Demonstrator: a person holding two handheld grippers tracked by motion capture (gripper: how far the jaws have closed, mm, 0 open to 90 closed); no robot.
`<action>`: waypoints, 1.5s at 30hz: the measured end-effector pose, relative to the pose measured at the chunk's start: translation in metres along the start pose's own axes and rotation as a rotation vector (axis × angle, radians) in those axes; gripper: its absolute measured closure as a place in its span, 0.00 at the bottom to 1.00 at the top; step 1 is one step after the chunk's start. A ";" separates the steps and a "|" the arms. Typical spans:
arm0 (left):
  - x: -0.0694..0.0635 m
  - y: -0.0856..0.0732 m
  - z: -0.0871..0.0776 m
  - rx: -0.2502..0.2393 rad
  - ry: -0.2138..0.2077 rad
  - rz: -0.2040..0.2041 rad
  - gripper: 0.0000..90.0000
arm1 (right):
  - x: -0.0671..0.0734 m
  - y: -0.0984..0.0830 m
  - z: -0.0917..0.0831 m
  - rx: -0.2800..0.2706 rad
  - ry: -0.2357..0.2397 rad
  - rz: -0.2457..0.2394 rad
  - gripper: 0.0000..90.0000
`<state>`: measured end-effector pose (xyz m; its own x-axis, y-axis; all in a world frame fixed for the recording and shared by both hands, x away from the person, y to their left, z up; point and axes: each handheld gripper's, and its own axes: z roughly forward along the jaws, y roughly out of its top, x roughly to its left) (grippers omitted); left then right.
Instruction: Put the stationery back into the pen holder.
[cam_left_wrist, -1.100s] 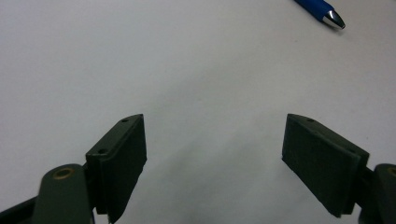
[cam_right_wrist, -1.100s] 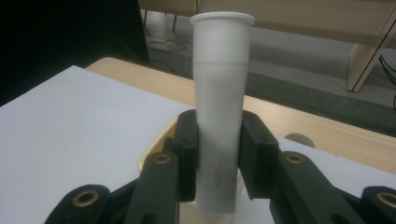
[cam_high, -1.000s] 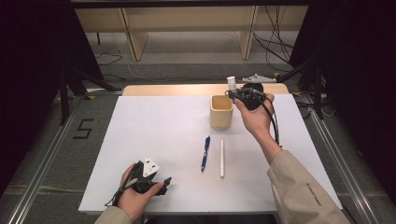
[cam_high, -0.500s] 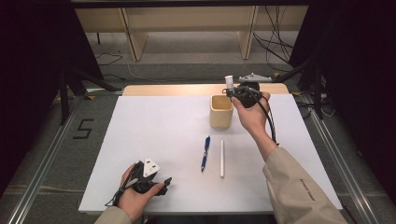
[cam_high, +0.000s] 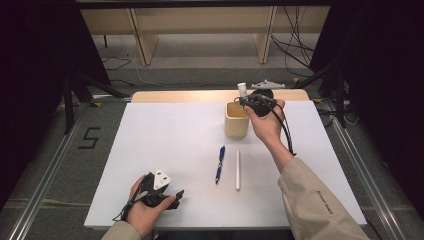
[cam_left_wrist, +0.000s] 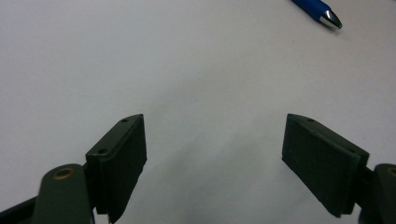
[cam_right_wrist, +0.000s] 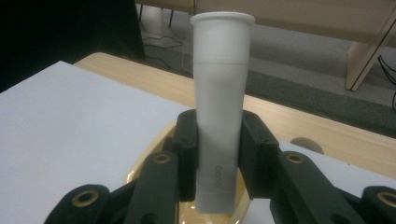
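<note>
My right gripper (cam_high: 245, 101) (cam_right_wrist: 218, 163) is shut on a white marker (cam_right_wrist: 219, 93) (cam_high: 242, 90), held upright with its lower end over the mouth of a tan cup (cam_high: 236, 120) (cam_right_wrist: 154, 154). A blue pen (cam_high: 220, 163) (cam_left_wrist: 318, 8) and a white pen (cam_high: 237, 169) lie side by side on the white table (cam_high: 165, 145) in front of the cup. My left gripper (cam_high: 176, 196) (cam_left_wrist: 215, 158) rests near the table's front edge, open, with nothing between its jaws.
A wooden strip (cam_high: 190, 96) runs along the table's far edge. Beyond it are wooden furniture legs (cam_high: 142, 40) and loose cables (cam_high: 295, 45) on the floor. Metal rails (cam_high: 45, 170) flank the table on both sides.
The right hand has shifted slightly toward the table's left with the white marker, bringing it over the cup. The left gripper has stayed in place.
</note>
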<state>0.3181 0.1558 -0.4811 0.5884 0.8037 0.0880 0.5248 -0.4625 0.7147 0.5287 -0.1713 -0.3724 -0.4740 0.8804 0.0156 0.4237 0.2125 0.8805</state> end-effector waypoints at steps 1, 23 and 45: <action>0.000 0.000 0.000 -0.002 0.001 -0.002 0.24 | 0.000 0.000 0.001 -0.004 0.000 -0.001 0.79; 0.000 0.000 0.000 -0.007 0.001 -0.005 0.24 | 0.006 -0.007 0.015 0.015 0.009 -0.014 0.79; 0.000 0.000 0.000 -0.009 -0.001 -0.006 0.24 | 0.008 -0.015 0.024 0.048 0.006 -0.037 0.79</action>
<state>0.3179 0.1555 -0.4809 0.5857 0.8062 0.0832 0.5227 -0.4542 0.7214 0.5372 -0.1575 -0.3968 -0.4944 0.8691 -0.0134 0.4425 0.2648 0.8568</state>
